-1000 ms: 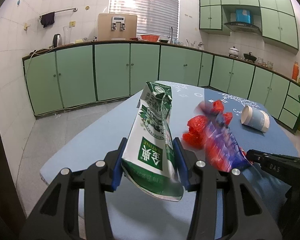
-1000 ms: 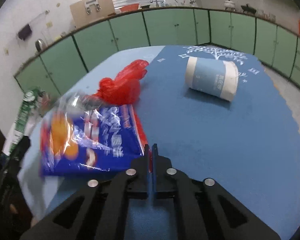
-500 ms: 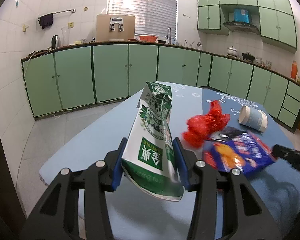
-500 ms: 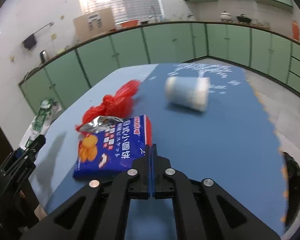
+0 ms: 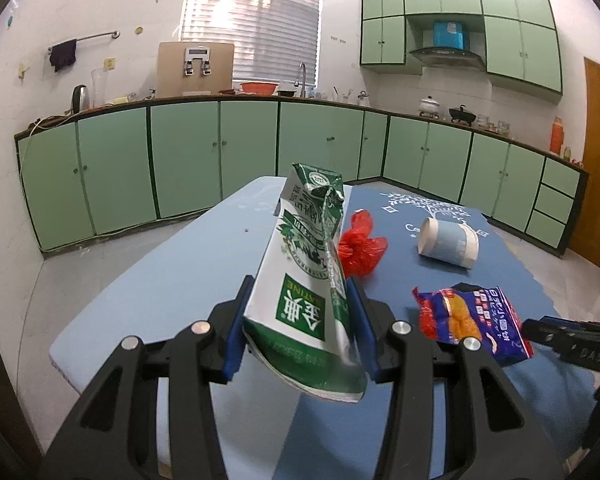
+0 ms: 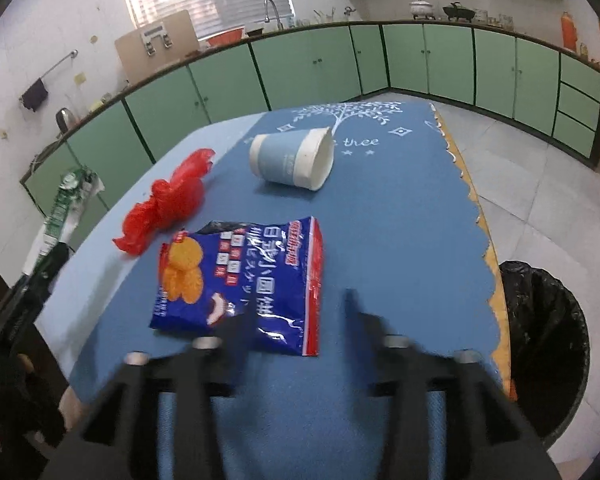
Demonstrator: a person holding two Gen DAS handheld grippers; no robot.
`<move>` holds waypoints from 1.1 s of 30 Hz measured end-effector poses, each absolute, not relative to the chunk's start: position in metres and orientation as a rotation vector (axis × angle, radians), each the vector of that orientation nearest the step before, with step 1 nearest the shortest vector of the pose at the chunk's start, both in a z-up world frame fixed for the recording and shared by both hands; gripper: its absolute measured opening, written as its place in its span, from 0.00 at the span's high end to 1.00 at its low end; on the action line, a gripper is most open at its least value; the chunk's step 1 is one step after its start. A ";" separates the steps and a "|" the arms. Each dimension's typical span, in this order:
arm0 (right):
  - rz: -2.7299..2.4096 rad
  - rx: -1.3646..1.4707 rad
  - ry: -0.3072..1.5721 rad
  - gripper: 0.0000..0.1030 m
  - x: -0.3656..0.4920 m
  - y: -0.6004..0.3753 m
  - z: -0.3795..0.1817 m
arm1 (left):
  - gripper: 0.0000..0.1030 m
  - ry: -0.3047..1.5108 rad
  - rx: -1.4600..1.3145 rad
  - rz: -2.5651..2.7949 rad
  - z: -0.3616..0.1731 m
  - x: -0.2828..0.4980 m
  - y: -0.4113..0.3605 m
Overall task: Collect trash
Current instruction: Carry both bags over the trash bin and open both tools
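My left gripper [image 5: 299,285] is shut on a crumpled green and white milk carton [image 5: 296,320], held tilted above the table's near left corner; the carton [image 6: 66,200] also shows at the left edge of the right wrist view. A blue snack bag [image 6: 240,280] lies flat on the blue tablecloth [image 6: 400,220]. My right gripper [image 6: 296,308] hovers over the bag's near edge, blurred, its jaws opening and its pads off the bag. Seen from the left wrist, the snack bag [image 5: 472,320] lies just in front of the right gripper [image 5: 540,326].
A crumpled red plastic bag [image 6: 168,204] and a tipped blue and white paper cup [image 6: 292,158] lie further back on the table. A bin with a black liner [image 6: 548,344] stands on the floor past the table's right edge. Green cabinets line the walls.
The right gripper's jaws have come apart and let go of the snack bag, which now lies flat on the cloth. The left gripper still holds the carton and has shifted slightly.
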State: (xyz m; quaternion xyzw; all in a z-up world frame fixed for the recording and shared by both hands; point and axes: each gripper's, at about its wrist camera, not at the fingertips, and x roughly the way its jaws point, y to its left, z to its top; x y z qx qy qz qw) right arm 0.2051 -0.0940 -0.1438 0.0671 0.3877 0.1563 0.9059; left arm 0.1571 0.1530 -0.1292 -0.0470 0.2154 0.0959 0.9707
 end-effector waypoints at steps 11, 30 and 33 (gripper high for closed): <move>0.308 0.015 0.807 0.99 0.205 -0.077 -0.164 | 0.57 0.440 -0.086 0.195 -0.132 0.159 0.153; 0.134 0.101 0.563 0.99 0.168 -0.181 -0.085 | 0.57 0.417 -0.073 0.025 -0.117 0.172 0.080; 0.082 0.108 0.546 0.99 0.162 -0.208 -0.080 | 0.57 0.416 -0.068 -0.041 -0.116 0.177 0.048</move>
